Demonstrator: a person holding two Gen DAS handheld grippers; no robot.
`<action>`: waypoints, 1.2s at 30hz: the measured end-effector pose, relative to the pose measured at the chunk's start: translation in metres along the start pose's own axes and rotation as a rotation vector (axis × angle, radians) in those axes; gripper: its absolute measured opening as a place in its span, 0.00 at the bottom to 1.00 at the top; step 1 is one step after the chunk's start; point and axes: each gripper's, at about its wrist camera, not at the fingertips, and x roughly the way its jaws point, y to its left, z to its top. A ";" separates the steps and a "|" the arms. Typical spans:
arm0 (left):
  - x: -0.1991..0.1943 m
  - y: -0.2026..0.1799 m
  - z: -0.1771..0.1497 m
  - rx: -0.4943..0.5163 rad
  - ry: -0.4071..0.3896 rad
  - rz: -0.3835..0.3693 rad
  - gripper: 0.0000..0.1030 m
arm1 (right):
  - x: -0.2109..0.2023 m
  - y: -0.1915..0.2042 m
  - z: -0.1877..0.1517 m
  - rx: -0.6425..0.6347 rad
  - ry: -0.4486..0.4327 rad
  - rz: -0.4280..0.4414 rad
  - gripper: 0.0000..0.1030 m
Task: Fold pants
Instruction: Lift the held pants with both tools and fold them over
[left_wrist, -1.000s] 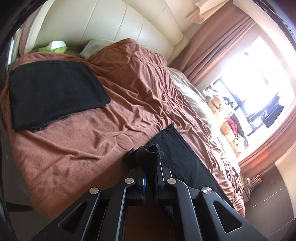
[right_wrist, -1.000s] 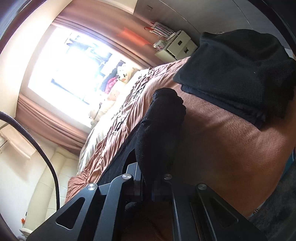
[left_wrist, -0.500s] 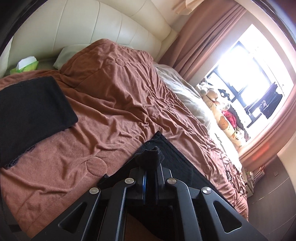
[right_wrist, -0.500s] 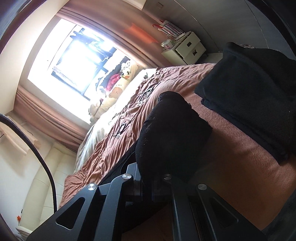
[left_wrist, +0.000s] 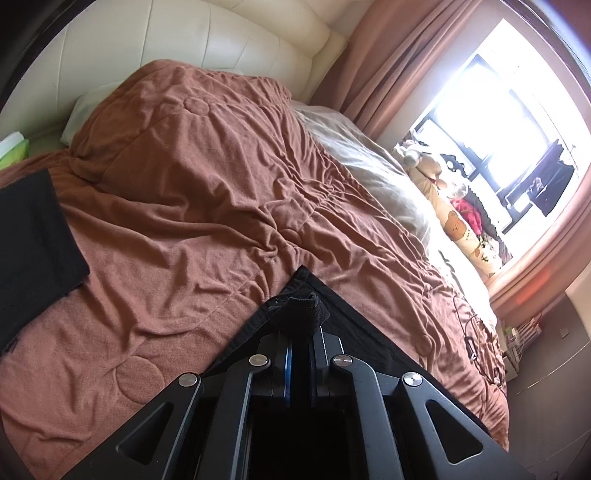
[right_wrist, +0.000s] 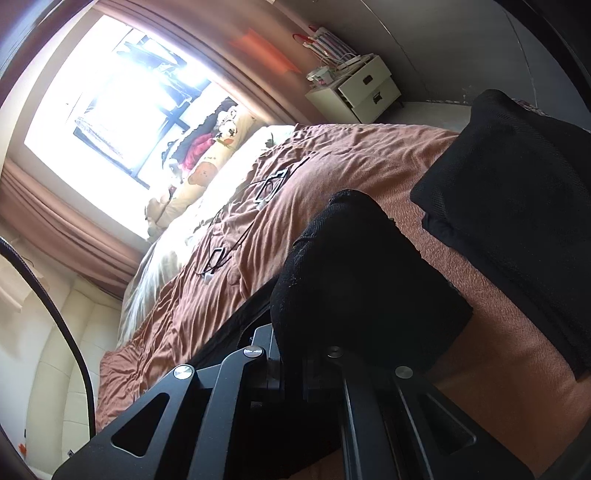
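Left gripper pinches a bunched edge of the black pants, which spread beneath it on the bedspread; right gripper pinches another fold draped over its fingers

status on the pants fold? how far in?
Done: one folded black garment already lies on the brown bedspread. In hand: left gripper and right gripper are both shut on the black pants, held off the bed. Left: laying them down and folding.
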 end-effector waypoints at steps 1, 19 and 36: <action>0.009 -0.003 0.002 0.008 0.009 0.008 0.07 | 0.005 0.005 0.002 -0.003 0.001 -0.010 0.02; 0.156 -0.021 0.011 0.036 0.144 0.127 0.07 | 0.108 0.059 0.037 -0.073 0.082 -0.162 0.02; 0.180 -0.033 -0.012 0.113 0.212 0.153 0.10 | 0.143 0.074 0.024 -0.051 0.196 -0.175 0.59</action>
